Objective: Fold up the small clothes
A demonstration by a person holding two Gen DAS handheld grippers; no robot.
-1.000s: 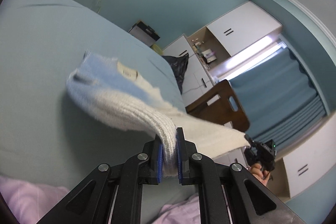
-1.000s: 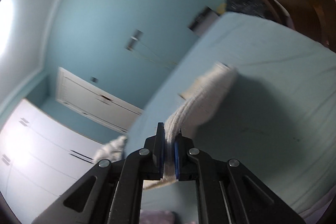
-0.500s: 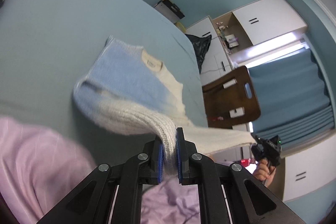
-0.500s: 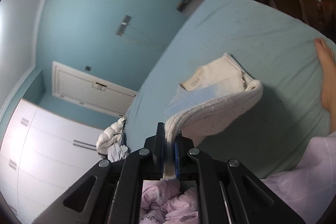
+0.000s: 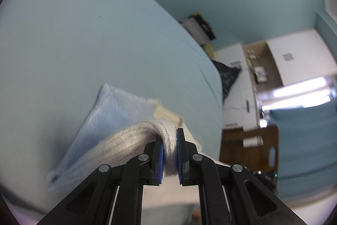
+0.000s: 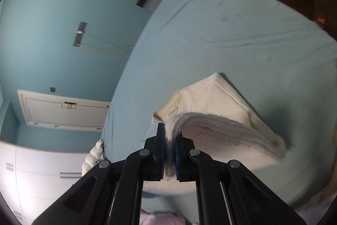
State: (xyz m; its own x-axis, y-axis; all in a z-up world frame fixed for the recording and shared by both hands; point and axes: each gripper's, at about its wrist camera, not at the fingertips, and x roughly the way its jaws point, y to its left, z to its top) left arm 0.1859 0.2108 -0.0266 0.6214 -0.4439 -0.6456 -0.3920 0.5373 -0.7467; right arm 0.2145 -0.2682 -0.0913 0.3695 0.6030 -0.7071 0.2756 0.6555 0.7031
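A small knitted sweater, pale blue on one side and cream on the other, lies folded over on the light blue bed sheet. My left gripper is shut on its ribbed hem, which curls up from the blue half. My right gripper is shut on the hem at the cream side, with the knit arching up from the sheet into the jaws. The part of the hem between the two grips is hidden behind the fingers.
A dark wooden chair and white cupboards stand past the bed's right edge. A white bundle of cloth lies at the bed's left edge. A white door and a teal wall lie beyond.
Both grippers have swung forward and down over the bed with the hem, laying it over the sweater's upper part. The pink cloth has left the left wrist view.
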